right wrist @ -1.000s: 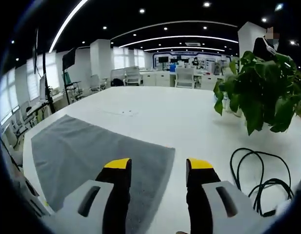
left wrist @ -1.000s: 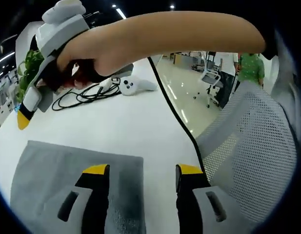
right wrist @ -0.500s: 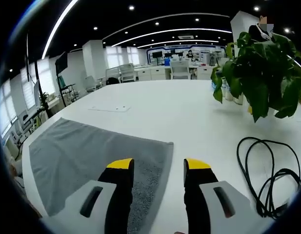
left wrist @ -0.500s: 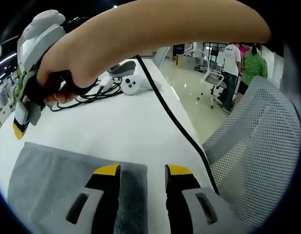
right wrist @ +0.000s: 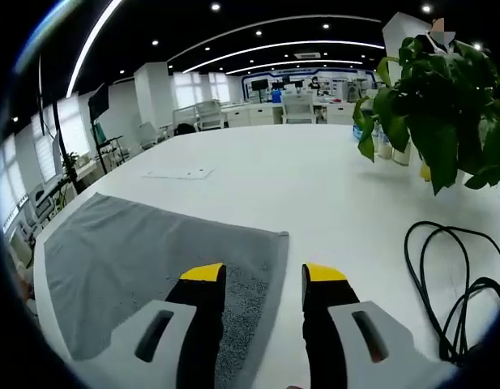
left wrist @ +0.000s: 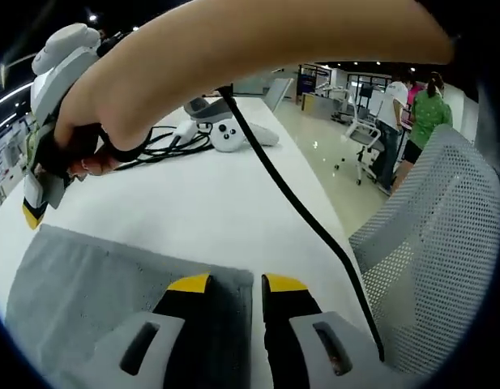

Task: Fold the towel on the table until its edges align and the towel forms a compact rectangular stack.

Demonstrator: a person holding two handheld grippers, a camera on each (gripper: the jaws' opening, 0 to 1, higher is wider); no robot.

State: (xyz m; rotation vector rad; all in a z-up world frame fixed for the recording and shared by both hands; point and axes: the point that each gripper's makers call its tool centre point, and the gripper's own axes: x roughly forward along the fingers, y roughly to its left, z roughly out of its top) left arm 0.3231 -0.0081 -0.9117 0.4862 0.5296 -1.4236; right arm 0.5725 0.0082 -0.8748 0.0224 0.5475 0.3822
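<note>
Your left tool (left wrist: 233, 282), nearly closed, straddles the flat grey terry towel's (left wrist: 87, 279) desk-edge corner; your right tool (right wrist: 254, 274), half open, straddles its other corner.

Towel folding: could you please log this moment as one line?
towel: flat, unfolded | left tongs: astride right corner, narrowly open | right tongs: open, astride another corner

Item count — one towel (right wrist: 136, 251), one potted plant (right wrist: 444, 97), one coiled black cable (right wrist: 448, 284), one white controller (left wrist: 233, 138), two grippers.
</note>
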